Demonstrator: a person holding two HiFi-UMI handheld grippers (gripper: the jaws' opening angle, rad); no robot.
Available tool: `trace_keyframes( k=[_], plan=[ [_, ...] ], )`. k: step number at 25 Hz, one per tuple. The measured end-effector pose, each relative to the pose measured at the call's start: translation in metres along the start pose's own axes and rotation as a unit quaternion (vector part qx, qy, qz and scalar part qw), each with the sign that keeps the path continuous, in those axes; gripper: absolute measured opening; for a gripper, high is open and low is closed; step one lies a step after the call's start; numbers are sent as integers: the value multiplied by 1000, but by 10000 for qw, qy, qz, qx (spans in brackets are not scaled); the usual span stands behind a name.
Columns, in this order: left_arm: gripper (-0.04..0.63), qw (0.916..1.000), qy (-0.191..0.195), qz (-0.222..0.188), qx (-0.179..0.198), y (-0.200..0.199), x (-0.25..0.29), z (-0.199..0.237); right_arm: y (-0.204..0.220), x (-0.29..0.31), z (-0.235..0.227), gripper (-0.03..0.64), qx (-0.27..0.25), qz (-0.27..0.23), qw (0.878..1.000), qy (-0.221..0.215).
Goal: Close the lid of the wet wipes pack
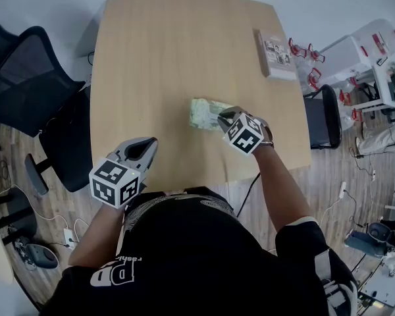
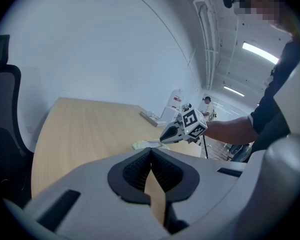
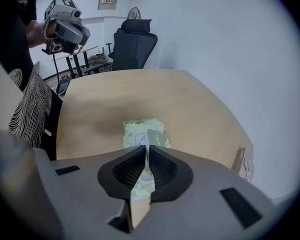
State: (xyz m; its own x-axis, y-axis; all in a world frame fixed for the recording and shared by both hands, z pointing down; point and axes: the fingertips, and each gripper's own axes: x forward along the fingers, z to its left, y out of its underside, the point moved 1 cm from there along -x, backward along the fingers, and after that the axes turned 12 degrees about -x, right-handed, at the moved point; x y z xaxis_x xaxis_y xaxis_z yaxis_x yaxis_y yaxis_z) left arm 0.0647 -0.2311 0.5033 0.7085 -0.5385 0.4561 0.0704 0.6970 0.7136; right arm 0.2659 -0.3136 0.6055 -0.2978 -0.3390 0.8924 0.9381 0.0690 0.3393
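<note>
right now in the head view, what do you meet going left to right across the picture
black office chair → left gripper → wet wipes pack → right gripper → flat box → white rack

Wet wipes pack, just ahead of right gripper — pale green, leafy print, grey-green lid. Table light wood grain. Right gripper and left gripper grey, pads black — marker cubes black-and-white squares. Shirt black, white swirls.

Right gripper apparently hides one end of the wet wipes pack
</note>
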Motion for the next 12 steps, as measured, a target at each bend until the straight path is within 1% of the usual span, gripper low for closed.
trace_keyframes(
  k=[5, 12],
  plan=[
    [17, 10000, -22, 13, 67, 1, 1, -2, 3, 5, 8, 29, 97, -25, 9999, 14],
    [17, 10000, -44, 6, 33, 1, 0, -2, 5, 11, 13, 31, 192, -72, 9998, 74]
  ],
)
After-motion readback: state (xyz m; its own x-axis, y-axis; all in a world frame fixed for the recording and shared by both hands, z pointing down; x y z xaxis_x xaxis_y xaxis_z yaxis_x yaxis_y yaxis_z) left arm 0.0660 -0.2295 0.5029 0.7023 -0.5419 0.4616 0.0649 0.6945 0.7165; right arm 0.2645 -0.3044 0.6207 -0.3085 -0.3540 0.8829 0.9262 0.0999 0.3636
